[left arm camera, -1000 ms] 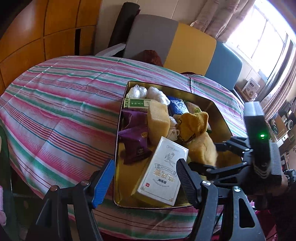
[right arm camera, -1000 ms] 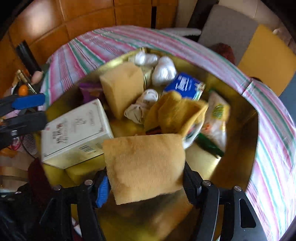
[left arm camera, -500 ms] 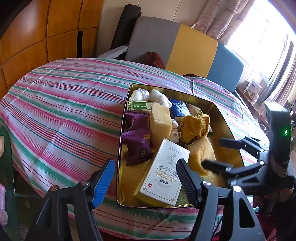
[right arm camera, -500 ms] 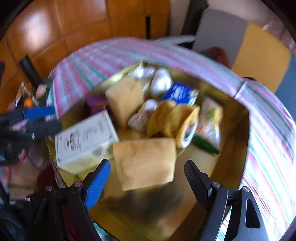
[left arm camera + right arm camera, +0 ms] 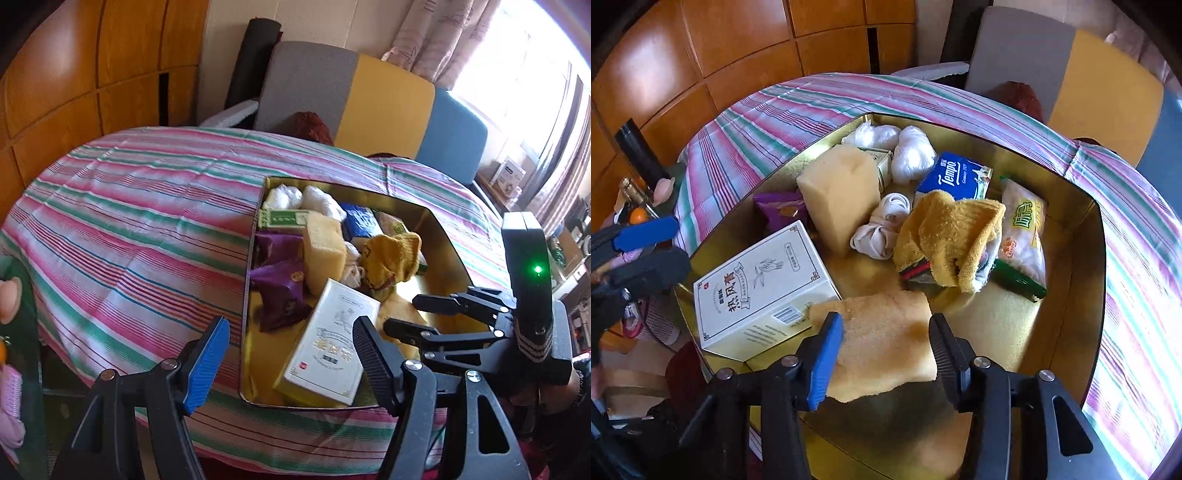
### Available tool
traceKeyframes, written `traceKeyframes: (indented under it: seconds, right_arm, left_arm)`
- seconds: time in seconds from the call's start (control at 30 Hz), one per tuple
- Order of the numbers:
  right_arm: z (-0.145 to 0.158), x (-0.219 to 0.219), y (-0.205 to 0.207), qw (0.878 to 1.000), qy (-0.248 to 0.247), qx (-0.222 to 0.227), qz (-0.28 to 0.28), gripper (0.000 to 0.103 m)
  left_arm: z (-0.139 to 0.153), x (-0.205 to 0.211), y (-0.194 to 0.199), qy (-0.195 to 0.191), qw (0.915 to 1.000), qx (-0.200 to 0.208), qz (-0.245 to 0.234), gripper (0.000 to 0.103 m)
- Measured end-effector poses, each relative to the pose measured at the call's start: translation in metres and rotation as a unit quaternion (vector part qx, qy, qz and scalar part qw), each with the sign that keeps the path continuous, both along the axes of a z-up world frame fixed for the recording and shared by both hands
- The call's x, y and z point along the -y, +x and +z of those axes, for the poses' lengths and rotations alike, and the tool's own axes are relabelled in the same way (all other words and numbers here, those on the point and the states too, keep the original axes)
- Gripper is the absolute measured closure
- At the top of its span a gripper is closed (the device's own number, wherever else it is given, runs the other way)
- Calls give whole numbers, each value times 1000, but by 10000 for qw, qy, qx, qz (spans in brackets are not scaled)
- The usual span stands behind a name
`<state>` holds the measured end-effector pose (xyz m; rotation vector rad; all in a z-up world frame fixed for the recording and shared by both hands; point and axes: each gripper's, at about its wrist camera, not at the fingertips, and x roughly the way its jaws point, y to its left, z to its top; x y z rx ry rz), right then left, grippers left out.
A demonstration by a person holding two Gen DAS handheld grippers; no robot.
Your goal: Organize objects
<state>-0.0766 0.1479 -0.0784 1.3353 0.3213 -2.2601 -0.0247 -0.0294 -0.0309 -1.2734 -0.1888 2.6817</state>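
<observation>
A gold tin tray [image 5: 448,240] [image 5: 1082,266] on the striped table holds a white tea box [image 5: 328,343] [image 5: 761,288], an upright yellow sponge [image 5: 323,251] [image 5: 842,195], a yellow towel [image 5: 949,236], purple packets [image 5: 280,284], a blue Tempo tissue pack [image 5: 955,175], white bundles and a snack bag [image 5: 1023,229]. My right gripper [image 5: 884,350] is open, its fingers on either side of a flat yellow sponge [image 5: 886,347] that lies in the tray. It also shows in the left wrist view [image 5: 417,314]. My left gripper [image 5: 291,362] is open and empty at the tray's near left edge.
The striped tablecloth [image 5: 129,221] covers the table left of the tray. A grey, yellow and blue sofa [image 5: 369,107] stands behind. Wooden panels [image 5: 720,55] line the left wall. Small clutter and a bottle [image 5: 639,155] lie off the table's left side.
My right gripper let go of the flat yellow sponge, which now rests in the tray, and opened; its jaws have since come back around it. My left gripper pulled back slightly.
</observation>
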Motion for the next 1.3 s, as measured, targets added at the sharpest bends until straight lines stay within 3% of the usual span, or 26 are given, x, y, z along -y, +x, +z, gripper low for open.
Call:
traceKeyframes:
  seconds: [0.27,0.6,0.97,1.17,1.3]
  right_arm:
    - [3,-3,13,9995,-100,-109,-294,37]
    - [39,-22,44,9898,-410,-932,-996,22]
    - [53,-51,77,9762,-566,-1252,-1679,22]
    - [51,-53,79,9743,-623,-1232,-1780,22]
    - [49,-52,78,9742,-621,-1228,-1790,22]
  left_arm:
    - [12,-1,7,-510,9980,-284,252,33]
    - [34,-13,25,-696,9943,-759,265,33]
    - [39,-38,33,-980,9900,-901,471,29]
    - [36,-40,36,-855,9918,-884,340,29]
    - [36,-40,36,-827,9911,-985,335,37]
